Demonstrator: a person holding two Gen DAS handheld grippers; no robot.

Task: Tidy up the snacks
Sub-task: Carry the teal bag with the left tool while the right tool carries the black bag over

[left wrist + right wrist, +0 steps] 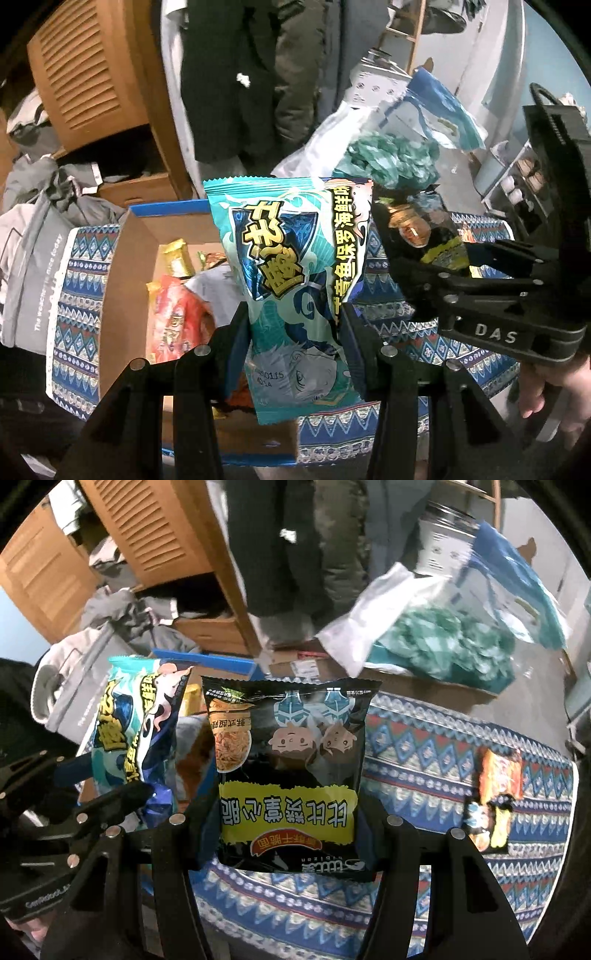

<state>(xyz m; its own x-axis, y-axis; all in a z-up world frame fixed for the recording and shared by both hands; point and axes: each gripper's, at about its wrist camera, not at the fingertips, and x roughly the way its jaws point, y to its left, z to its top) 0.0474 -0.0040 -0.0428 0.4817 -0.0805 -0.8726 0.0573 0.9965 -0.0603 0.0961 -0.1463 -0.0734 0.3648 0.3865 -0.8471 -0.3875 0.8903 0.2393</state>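
The left gripper [295,332] is clamping a teal snack packet [291,280] by its lower half, jaws narrowed onto its two side edges, and is holding it in the air above the open cardboard box [122,258], which is sitting on the patterned cloth [77,295] with other wrapped snacks [173,314] already lying inside. The right gripper [291,834] is pinching a black noodle packet [291,775] the same way, raised over the cloth just beside the box. Both packets are puffed with air and slippery, so a grip on the edges alone is likely to let one slide or twist free, and the black one, hanging outside the box wall, would probably be landing on the cloth instead of inside. The two grippers are also working close together, so the packets could be knocking against each other. An orange packet [495,797] is lying on the cloth well apart, not yet gathered. The teal packet's long axis is running away from the left gripper, its crimped top seam pointing outward and up. The black packet is nearly square, its print reading upside down from the wrist, its far seam pointing away.
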